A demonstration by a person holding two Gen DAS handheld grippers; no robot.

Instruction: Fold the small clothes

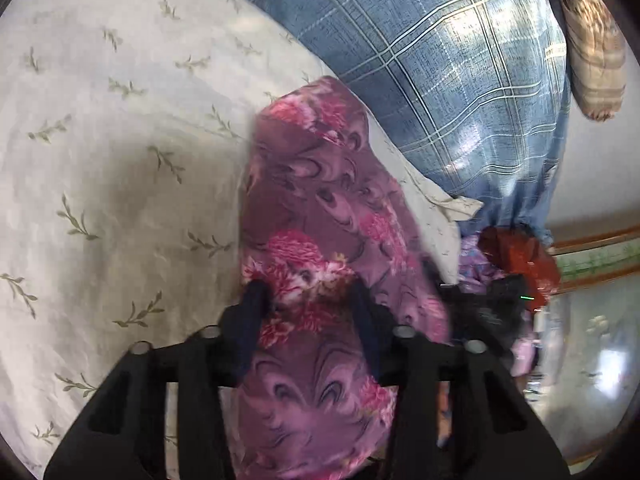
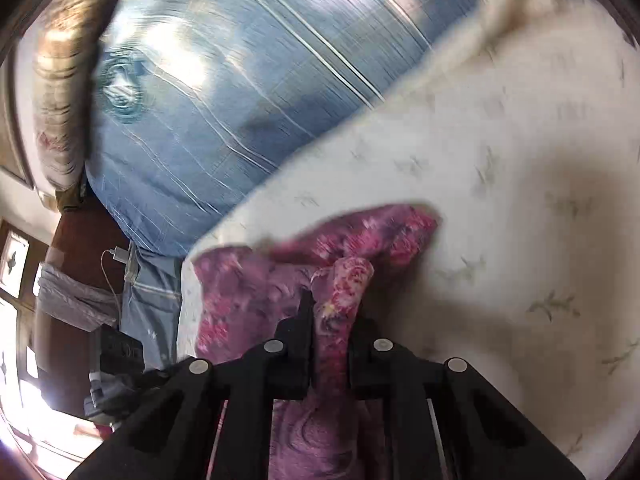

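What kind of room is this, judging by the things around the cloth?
Most likely a bedroom: the work surface is a bed with a leaf-print sheet, a blue plaid pillow lies on it, and a phone charger sits beside it.

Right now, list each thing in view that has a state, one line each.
Floral garment: partly bunched, lying on the sheet, caught by both grippers.
Left gripper: part open, cloth between its fingers.
Right gripper: shut on a fold of the garment.
Leaf-print sheet: spread flat.
Blue plaid pillow: lying beside the sheet.
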